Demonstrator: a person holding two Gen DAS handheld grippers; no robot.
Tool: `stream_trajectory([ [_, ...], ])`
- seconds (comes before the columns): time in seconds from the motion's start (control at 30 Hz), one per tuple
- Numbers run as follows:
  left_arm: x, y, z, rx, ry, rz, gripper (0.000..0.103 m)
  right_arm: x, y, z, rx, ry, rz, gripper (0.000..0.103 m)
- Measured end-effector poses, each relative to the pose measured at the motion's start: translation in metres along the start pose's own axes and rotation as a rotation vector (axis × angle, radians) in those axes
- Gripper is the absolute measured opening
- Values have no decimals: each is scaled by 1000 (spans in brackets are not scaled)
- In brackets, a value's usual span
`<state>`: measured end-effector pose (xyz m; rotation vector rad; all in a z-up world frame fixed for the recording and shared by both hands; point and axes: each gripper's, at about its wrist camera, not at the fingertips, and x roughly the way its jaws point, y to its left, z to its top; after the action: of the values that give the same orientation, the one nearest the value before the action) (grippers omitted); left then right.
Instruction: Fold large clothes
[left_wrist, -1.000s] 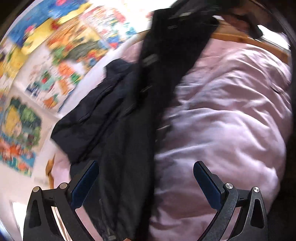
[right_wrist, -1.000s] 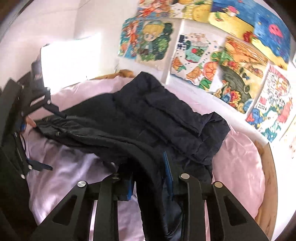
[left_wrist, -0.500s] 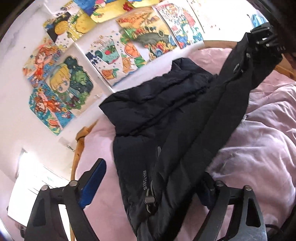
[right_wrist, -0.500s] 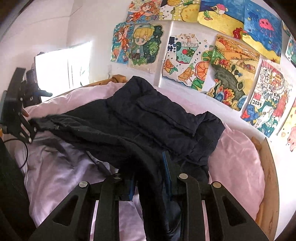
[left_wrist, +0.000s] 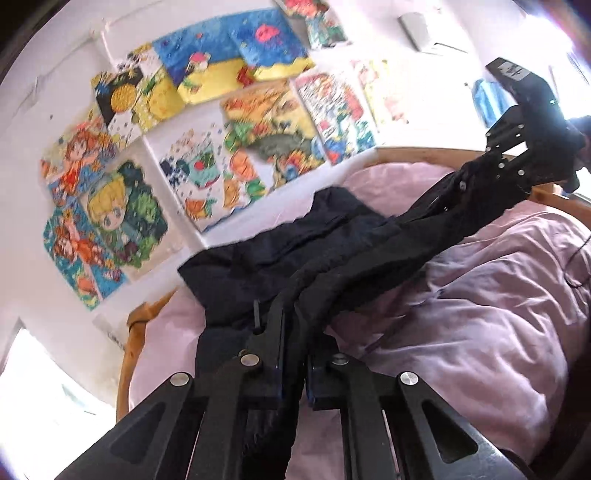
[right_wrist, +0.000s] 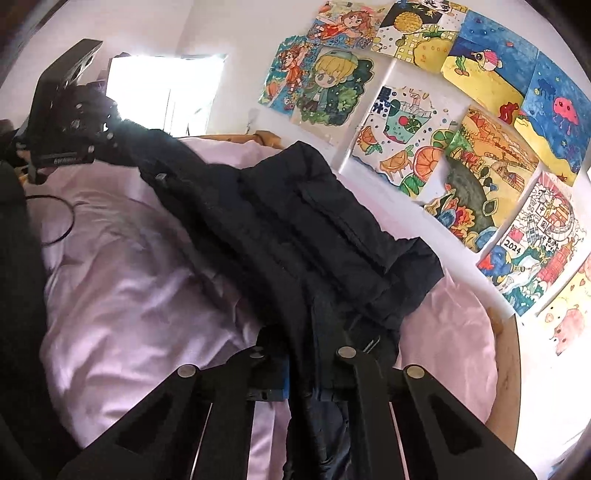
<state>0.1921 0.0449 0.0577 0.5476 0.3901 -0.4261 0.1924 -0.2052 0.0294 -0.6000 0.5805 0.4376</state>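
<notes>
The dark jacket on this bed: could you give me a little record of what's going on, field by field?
garment: dark navy padded jacket
resting on: pink duvet
left hand-held gripper: shut on the jacket's edge
right hand-held gripper: shut on the jacket's edge
edge between them: stretched, lifted off the duvet
background: children's drawings on the wall

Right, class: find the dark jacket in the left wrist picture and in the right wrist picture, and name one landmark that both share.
Left wrist view: the dark jacket runs from bottom centre to upper right, across the pink bedding.
Right wrist view: the dark jacket runs from bottom centre to upper left.
Shared landmark: the drawing of a blond-haired child on the wall.
</notes>
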Motion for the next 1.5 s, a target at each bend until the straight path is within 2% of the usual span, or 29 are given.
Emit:
stream_trajectory([
  [0.13,-28,-2,7,-1,-56,8,8,-28,5,5,-17,-50,-24,6],
  [0.3,-56,2,17,-19,-108,5,8,-64,-13,18,61,-161,-24,6],
  [0.43,-47,8,32,-63,-90,1,8,-65,-24,21,103,-178,-44,6],
  [0.73,12,26,68,-154,13,65,8,-12,-46,34,165,-46,-88,7],
  [0.93,56,42,95,-167,53,149,8,21,-66,63,111,-26,-157,8],
  [1.1,100,62,108,-223,94,164,8,59,-88,89,79,-7,-225,8],
  [1.27,145,78,111,-267,132,175,9,100,-113,100,111,-15,-233,10],
  [1.5,226,95,111,-289,207,167,9,168,-158,103,197,-19,-210,11],
])
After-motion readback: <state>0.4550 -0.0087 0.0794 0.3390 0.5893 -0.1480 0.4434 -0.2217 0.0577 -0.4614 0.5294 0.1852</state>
